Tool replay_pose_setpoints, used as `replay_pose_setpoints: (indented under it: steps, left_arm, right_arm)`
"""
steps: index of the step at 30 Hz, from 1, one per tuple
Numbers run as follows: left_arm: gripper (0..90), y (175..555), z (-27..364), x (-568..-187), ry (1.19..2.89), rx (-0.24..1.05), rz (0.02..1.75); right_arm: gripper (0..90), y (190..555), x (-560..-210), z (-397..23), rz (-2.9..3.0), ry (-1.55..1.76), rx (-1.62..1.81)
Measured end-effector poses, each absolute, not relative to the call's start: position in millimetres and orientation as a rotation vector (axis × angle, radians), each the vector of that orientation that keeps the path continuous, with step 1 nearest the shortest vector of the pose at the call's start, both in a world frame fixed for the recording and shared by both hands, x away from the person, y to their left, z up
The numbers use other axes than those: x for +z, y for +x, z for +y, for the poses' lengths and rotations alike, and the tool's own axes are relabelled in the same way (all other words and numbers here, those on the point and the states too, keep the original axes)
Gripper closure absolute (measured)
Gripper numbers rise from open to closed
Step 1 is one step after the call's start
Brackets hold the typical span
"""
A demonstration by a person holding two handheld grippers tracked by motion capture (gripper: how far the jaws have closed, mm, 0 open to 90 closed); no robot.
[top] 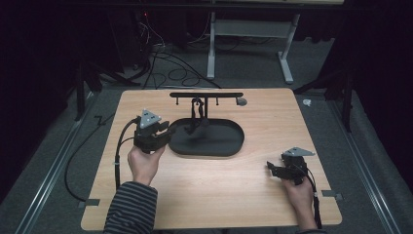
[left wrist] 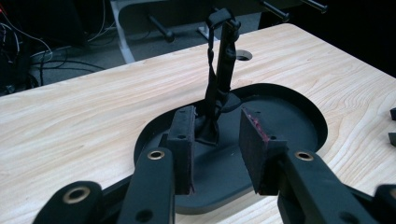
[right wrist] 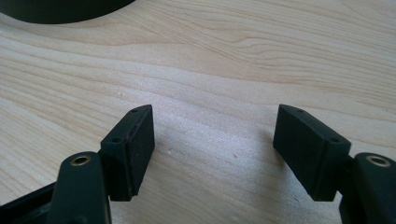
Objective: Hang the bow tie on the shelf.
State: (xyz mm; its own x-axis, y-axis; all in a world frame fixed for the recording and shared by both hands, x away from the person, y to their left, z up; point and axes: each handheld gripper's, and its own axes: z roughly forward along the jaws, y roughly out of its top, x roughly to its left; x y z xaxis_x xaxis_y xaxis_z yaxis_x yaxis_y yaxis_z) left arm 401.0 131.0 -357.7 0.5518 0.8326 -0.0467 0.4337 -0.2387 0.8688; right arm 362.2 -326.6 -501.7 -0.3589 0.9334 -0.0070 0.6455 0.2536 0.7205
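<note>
Nearest the person, the right gripper (top: 276,170) rests low over the bare wooden table (top: 219,195), jaws spread wide with nothing between them — parked, by the look of it, while the other hand works. Farther in, the left gripper (top: 170,130) reaches over the rim of the dark oval tray (top: 229,148), its jaws partly apart and empty, lined up on the black strap (left wrist: 212,100). That strap hangs from the T-shaped stand (top: 207,95) rising out of the tray, its lower end trailing onto the tray floor — apparently the thing being reached for.
</note>
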Motion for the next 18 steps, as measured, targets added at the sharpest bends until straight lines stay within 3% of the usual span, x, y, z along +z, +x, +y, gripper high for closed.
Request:
replay_pose_setpoints:
  steps: [18]
  left_arm:
    - [63.2,384.4,149.0,-373.7,1.822,0.528,1.093]
  right_arm:
    - [30.7,362.2,-501.7,-326.6,2.095,1.433,0.885]
